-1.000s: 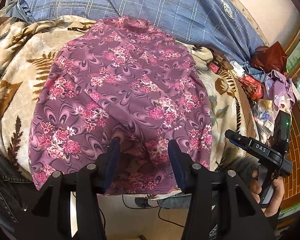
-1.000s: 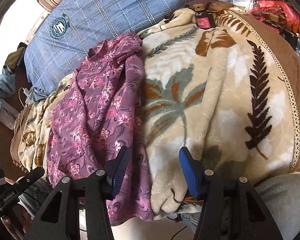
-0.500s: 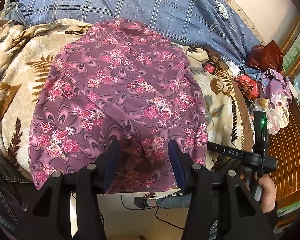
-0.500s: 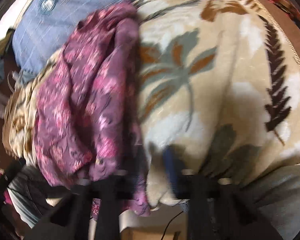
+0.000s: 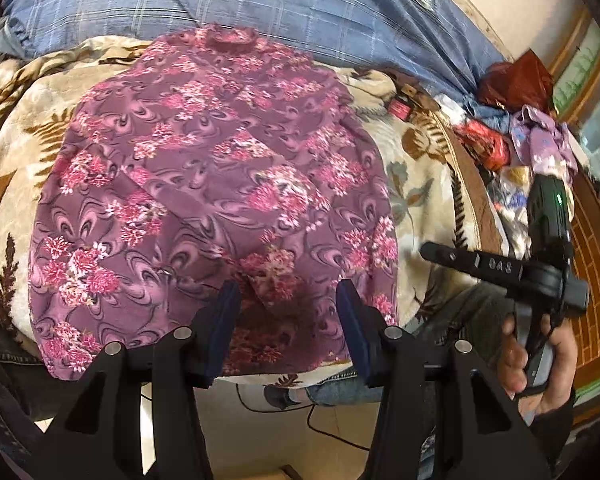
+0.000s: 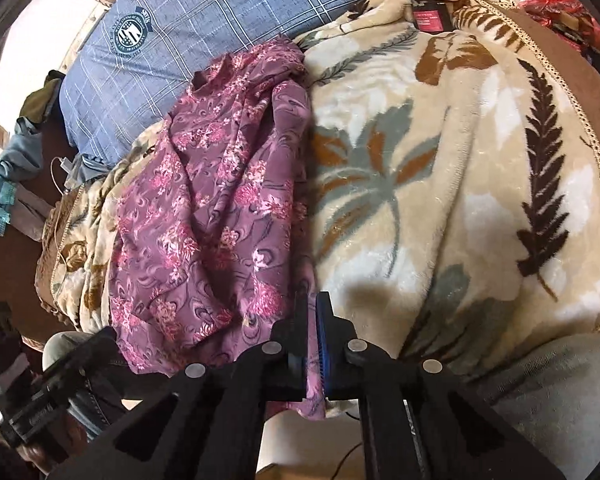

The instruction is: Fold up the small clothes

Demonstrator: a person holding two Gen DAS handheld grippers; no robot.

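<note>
A purple floral top (image 5: pixel 220 184) lies spread on a beige leaf-print blanket (image 5: pixel 416 184), collar at the far end, hem toward me. My left gripper (image 5: pixel 286 304) is open and empty, hovering over the middle of the hem. In the right wrist view the top (image 6: pixel 220 208) lies on the blanket (image 6: pixel 440 200). My right gripper (image 6: pixel 312 320) is shut on the top's near right hem edge. The right gripper also shows in the left wrist view (image 5: pixel 500 268), held at the blanket's right edge.
A blue plaid pillow (image 5: pixel 300 4) lies behind the top. A pile of clothes and bags (image 5: pixel 516 128) sits at the right side of the bed. A grey-trousered knee (image 6: pixel 548 392) is at the lower right. A cable (image 5: pixel 332 432) lies on the floor below.
My right gripper has closed on the top's right hem edge; a second ago it was open. My left gripper has stayed open over the hem.
</note>
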